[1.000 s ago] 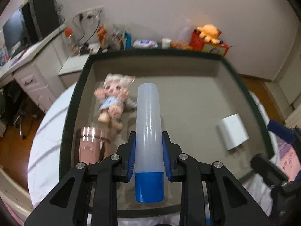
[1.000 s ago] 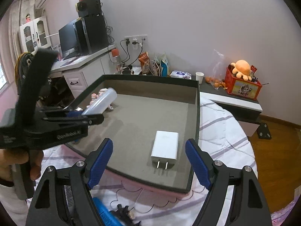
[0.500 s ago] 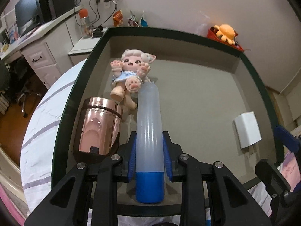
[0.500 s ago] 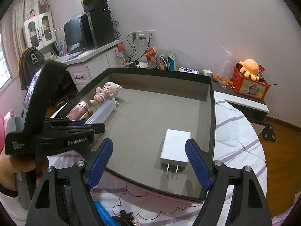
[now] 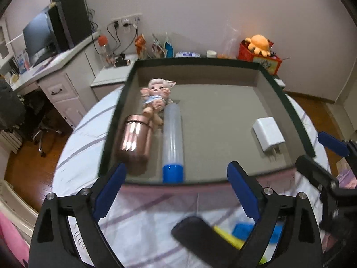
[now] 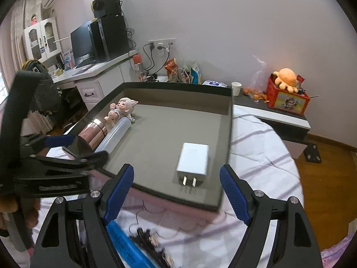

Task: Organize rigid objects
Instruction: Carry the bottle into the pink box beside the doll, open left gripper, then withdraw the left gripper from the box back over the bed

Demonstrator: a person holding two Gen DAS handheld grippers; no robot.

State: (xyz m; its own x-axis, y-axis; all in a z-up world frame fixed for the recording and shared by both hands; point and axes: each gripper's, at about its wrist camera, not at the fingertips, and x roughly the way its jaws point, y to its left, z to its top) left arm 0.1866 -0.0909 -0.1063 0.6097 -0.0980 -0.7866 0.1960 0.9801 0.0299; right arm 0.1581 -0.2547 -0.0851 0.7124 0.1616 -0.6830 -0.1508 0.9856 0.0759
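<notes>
A translucent tube with a blue cap [image 5: 171, 134] lies in the dark-rimmed tray [image 5: 200, 61], beside a copper cup [image 5: 133, 143] and a small doll [image 5: 156, 96]. My left gripper [image 5: 176, 167] hangs just outside the tray's near edge. Its jaws are opening wide, with nothing between the pads. A white charger [image 6: 193, 162] lies at the tray's near right. My right gripper [image 6: 176, 169] stands open in front of the charger, not touching it. The right wrist view shows the left gripper [image 6: 82, 147] at the left, near the tube [image 6: 116, 132] and cup [image 6: 92, 130].
On the striped white cloth before the tray lie a black object [image 5: 196, 232], yellow and blue pieces [image 5: 243, 232], a blue stick [image 6: 127, 243] and a dark tangle [image 6: 151, 243]. A desk with a monitor [image 6: 82, 42] stands left, and a red box with an orange plush [image 6: 287, 93] back right.
The left gripper carried the tube down into the tray beside the copper cup, then let go of it, opened wide and drew back over the near rim. The right gripper stayed open.
</notes>
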